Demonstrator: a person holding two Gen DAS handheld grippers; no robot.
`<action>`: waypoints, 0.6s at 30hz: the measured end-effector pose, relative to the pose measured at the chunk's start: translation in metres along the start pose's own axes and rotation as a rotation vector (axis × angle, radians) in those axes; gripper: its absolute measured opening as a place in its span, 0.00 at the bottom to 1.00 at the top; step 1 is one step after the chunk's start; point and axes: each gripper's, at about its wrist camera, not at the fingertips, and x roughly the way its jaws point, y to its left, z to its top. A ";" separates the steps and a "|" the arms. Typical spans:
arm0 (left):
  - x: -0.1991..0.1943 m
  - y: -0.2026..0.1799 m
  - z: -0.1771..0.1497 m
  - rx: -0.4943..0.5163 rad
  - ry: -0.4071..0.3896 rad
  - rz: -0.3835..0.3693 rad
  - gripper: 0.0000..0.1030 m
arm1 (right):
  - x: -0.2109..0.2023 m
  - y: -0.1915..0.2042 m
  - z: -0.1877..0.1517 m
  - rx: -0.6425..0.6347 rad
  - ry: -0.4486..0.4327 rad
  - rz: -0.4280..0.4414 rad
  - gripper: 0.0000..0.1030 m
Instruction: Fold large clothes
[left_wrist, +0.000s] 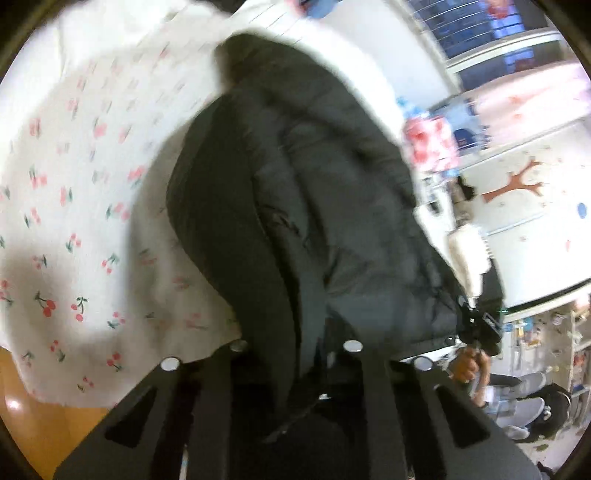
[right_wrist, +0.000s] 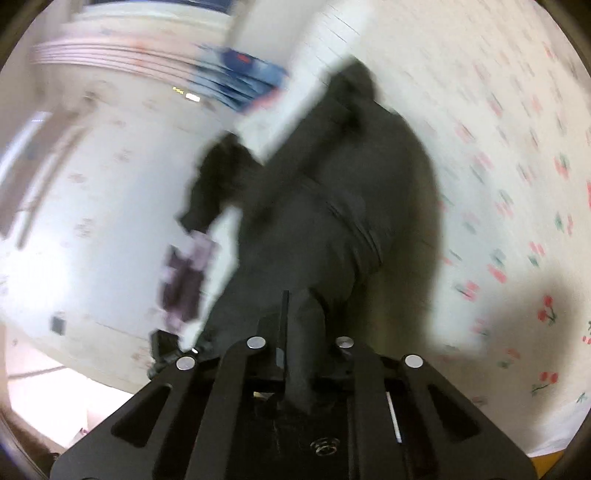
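A dark grey padded jacket (left_wrist: 295, 166) hangs in front of me over a white bed sheet printed with red cherries (left_wrist: 74, 203). My left gripper (left_wrist: 295, 354) is shut on a bunched edge of the jacket, which hides the fingertips. At the right of the left wrist view, a hand (left_wrist: 469, 365) holds my right gripper (left_wrist: 476, 325) at the jacket's other edge. In the blurred right wrist view, my right gripper (right_wrist: 301, 332) is shut on a fold of the jacket (right_wrist: 314, 221). A sleeve (right_wrist: 210, 184) dangles to the left, and the cherry sheet (right_wrist: 517, 184) lies to the right.
Wooden floor (left_wrist: 55, 424) shows below the sheet's edge. Shoes (left_wrist: 524, 406) and a cluttered shelf (left_wrist: 554, 332) sit at the lower right. A white wall with a brown tree sticker (left_wrist: 517, 184) stands behind. A purple and dark object (right_wrist: 184, 280) is blurred beside the jacket.
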 end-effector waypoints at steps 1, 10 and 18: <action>-0.016 -0.015 -0.002 0.027 -0.025 -0.018 0.13 | -0.009 0.018 0.002 -0.026 -0.022 0.030 0.07; -0.107 -0.046 -0.065 0.245 0.095 -0.096 0.26 | -0.097 0.067 -0.050 -0.217 0.163 0.007 0.22; -0.124 0.048 -0.061 0.062 0.109 0.195 0.45 | -0.126 -0.010 -0.013 -0.022 -0.009 -0.189 0.72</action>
